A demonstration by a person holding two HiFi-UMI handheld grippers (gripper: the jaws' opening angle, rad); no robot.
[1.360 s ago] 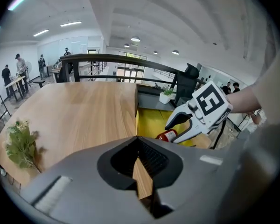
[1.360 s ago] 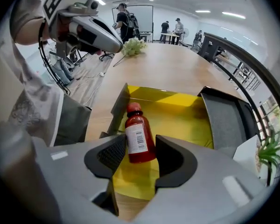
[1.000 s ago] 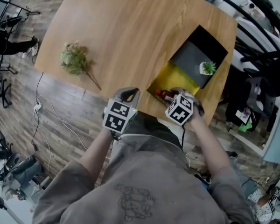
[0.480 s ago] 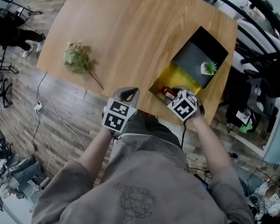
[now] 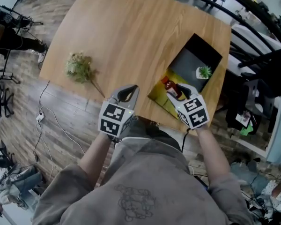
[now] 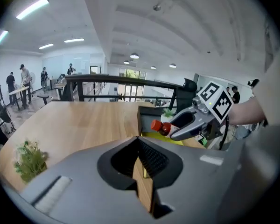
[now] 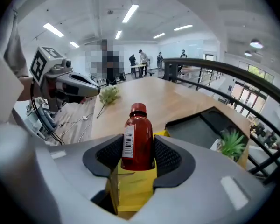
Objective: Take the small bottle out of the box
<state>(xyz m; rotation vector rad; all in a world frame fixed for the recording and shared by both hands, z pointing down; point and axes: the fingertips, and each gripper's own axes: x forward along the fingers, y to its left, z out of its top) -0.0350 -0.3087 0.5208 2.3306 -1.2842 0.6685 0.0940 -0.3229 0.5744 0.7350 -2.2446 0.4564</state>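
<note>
**Jaws on the bottle: lift it straight**

Right gripper (image 7: 139, 154) jaws pinch the small red plastic bottle (image 7: 138, 136) upright at mid-body. Left gripper (image 6: 139, 143) jaws are pressed together, empty. The bottle sits just above the open yellow-lined box (image 7: 133, 190). Hold it vertical until clear, then move over the wooden tabletop (image 5: 131, 32).

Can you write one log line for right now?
right gripper: shut on small bottle | small bottle: above open box | left gripper: shut, empty

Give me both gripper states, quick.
Left gripper: shut, nothing between the jaws.
Right gripper: shut on the bottle.
</note>
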